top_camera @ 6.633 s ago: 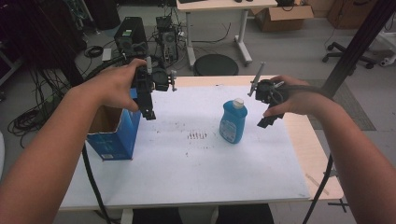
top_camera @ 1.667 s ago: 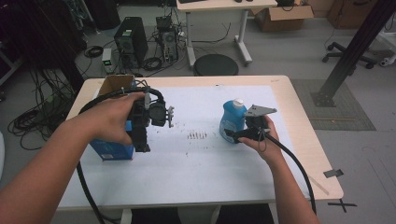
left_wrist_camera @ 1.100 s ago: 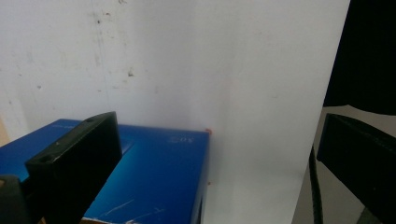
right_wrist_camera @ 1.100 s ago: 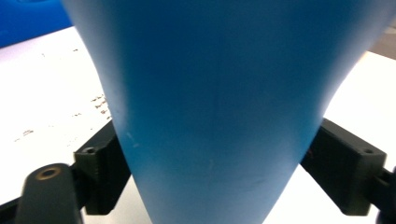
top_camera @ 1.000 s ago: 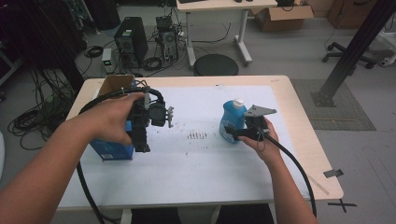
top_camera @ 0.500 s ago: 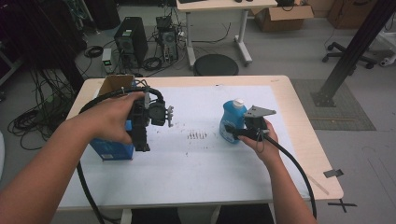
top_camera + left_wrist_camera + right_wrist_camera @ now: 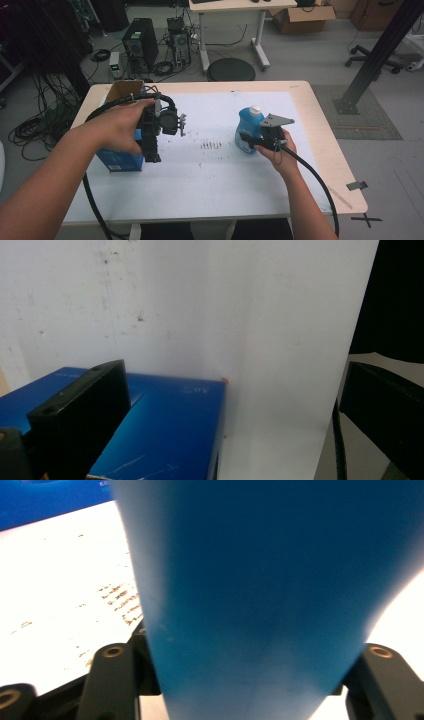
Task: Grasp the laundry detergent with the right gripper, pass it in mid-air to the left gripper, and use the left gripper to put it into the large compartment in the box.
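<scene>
A blue bottle (image 7: pixel 248 131) with a white cap stands upright on the white sheet, right of the middle. My right gripper (image 7: pixel 246 139) comes in from the right, shut on its lower body. In the right gripper view the bottle (image 7: pixel 260 580) sits between both jaws, touching each. A blue box (image 7: pixel 120 159) with an open cardboard top stands at the left edge. My left gripper (image 7: pixel 152 152) hangs over the box's right side, pointing down, open. In the left gripper view its jaws stand wide apart, one over the box (image 7: pixel 165 430), the other off the sheet's edge.
Dark specks (image 7: pixel 211 145) mark the white sheet (image 7: pixel 210 190) between box and bottle. The wooden table rim (image 7: pixel 330 150) runs close behind my right hand. Cables trail from both grippers toward the near edge. A stool and computer towers stand on the floor beyond.
Since the oldest frame my right gripper came down and closed on the bottle, and my left gripper lowered over the box. Over the last second nothing has visibly moved.
</scene>
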`<control>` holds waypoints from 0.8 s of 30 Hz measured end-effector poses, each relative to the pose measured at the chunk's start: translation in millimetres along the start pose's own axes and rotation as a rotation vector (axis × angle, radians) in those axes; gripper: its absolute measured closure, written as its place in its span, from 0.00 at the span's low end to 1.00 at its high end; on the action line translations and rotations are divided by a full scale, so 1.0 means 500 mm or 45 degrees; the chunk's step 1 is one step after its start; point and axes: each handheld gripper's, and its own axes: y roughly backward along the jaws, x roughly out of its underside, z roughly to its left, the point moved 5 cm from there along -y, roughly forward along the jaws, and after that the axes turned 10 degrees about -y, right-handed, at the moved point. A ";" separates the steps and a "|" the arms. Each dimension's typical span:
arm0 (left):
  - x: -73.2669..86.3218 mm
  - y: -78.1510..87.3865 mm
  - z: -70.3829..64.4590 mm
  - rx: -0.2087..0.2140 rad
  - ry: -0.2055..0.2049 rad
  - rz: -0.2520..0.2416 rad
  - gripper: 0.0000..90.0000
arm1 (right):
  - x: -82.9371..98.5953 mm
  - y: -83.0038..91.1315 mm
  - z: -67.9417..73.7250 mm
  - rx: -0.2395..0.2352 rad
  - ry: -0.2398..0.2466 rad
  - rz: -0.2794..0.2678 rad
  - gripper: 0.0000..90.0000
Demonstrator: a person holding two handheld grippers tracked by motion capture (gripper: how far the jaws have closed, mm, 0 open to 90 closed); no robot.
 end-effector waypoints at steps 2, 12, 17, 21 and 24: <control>0.000 0.000 0.000 -0.001 0.001 0.000 0.00 | 0.000 -0.001 0.001 0.006 0.006 -0.006 0.47; -0.006 0.000 0.001 -0.003 -0.003 0.000 0.00 | 0.001 -0.001 0.004 0.010 0.005 -0.020 0.50; -0.008 0.005 0.000 -0.005 -0.004 0.003 0.00 | -0.002 0.000 0.004 0.006 0.000 -0.039 0.50; -0.007 0.010 0.002 -0.010 0.002 0.008 0.00 | -0.016 0.012 0.005 -0.033 -0.017 -0.077 0.50; -0.007 0.014 0.003 -0.019 0.004 -0.003 0.00 | -0.030 0.028 0.007 -0.045 0.009 -0.084 0.50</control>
